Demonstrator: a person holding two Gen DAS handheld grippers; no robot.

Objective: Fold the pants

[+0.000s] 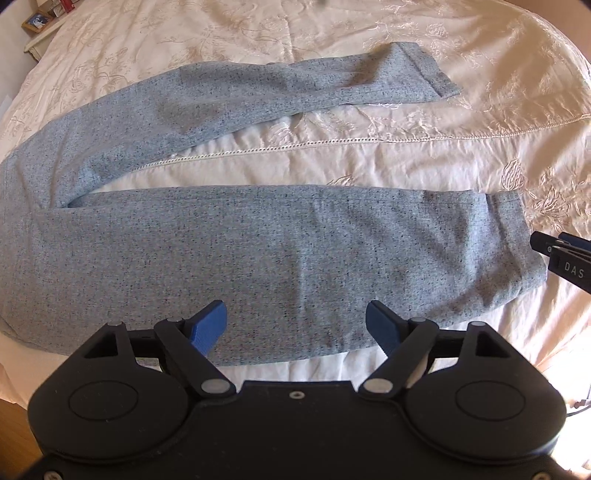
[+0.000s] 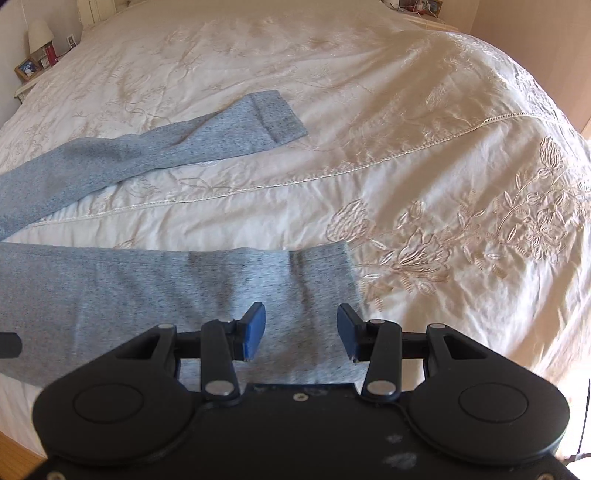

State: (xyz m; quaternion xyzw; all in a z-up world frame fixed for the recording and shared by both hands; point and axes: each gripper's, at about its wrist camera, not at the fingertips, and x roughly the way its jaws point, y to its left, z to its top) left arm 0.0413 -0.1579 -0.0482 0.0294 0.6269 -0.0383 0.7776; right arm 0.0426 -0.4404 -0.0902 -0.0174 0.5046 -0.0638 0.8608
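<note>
Grey-blue speckled pants (image 1: 258, 251) lie flat on the bed, legs spread apart and pointing right, waist at the left. My left gripper (image 1: 295, 325) is open and empty above the near leg's middle. My right gripper (image 2: 301, 330) is open and empty over the near leg's cuff end (image 2: 317, 277); its tip also shows at the right edge of the left wrist view (image 1: 561, 254). The far leg (image 2: 166, 144) angles up and away, its cuff (image 1: 424, 70) lying flat.
A cream embroidered bedspread (image 2: 406, 129) covers the bed, with a stitched seam (image 2: 369, 162) running across. A nightstand with a lamp (image 2: 38, 35) and a framed photo (image 2: 27, 68) stands at the far left. Wooden floor (image 2: 14, 458) shows at the near left.
</note>
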